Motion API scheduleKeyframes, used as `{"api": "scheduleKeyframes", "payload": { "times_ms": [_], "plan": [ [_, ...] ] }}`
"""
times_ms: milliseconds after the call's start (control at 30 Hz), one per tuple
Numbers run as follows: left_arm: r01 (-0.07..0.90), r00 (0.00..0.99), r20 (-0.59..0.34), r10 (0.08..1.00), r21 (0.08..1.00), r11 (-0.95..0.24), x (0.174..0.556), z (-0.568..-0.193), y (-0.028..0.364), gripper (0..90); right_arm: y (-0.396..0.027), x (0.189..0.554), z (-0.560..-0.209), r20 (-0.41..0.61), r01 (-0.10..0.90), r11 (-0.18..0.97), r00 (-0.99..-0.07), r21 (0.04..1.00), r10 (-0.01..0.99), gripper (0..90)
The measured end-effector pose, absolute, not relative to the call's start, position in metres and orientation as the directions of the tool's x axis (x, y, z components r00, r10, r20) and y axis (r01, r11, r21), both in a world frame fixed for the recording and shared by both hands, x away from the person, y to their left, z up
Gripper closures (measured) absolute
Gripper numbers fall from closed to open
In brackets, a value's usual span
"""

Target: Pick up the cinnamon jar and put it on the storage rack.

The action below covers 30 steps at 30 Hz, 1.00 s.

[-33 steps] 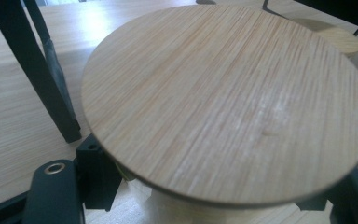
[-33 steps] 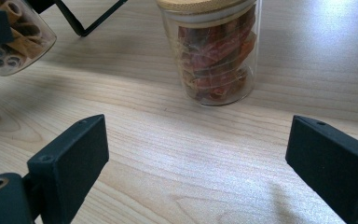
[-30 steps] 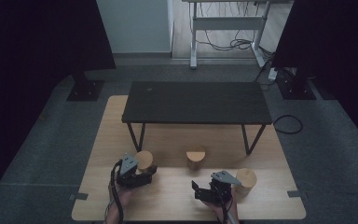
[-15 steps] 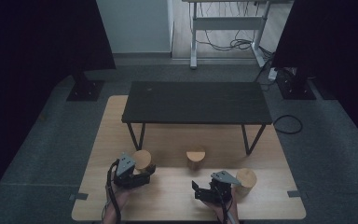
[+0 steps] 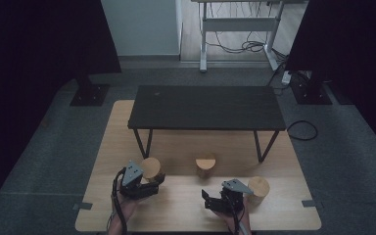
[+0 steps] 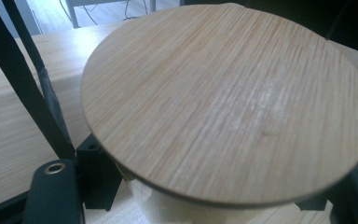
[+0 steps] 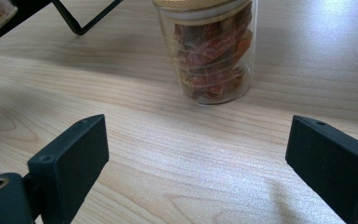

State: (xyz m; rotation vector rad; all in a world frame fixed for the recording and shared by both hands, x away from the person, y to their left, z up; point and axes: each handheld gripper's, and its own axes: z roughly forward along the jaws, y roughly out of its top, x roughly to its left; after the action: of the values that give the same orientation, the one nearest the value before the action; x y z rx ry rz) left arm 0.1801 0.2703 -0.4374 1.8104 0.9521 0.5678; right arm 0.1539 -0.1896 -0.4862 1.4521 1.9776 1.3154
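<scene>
High view showed the left gripper (image 5: 152, 182) clenched around a wooden-lidded jar (image 5: 151, 168) near the wooden table's (image 5: 186, 210) left front, while the right gripper (image 5: 208, 200) rested with jaws released, empty, facing the middle jar (image 7: 209, 51) farther off.

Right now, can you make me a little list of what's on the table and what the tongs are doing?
Table: pale wooden table
Jars: three with wooden lids
Left tongs: shut on the left jar
Right tongs: open, holding nothing
Middle jar: glass, reddish pieces inside, ahead of the right tongs
Right jar: beside the right tongs
Rack: black rack standing on the table
</scene>
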Motion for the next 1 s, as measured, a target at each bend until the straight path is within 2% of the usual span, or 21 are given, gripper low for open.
{"api": "scheduleKeyframes", "payload": {
  "times_ms": [1000],
  "plan": [
    [0.311,0.620,-0.016,0.785,0.923,-0.227,0.175,-0.413,0.265,25.5,-0.192,0.155,-0.487,0.231,0.561,0.038,-0.401,0.827,0.886,5.3]
  ]
}}
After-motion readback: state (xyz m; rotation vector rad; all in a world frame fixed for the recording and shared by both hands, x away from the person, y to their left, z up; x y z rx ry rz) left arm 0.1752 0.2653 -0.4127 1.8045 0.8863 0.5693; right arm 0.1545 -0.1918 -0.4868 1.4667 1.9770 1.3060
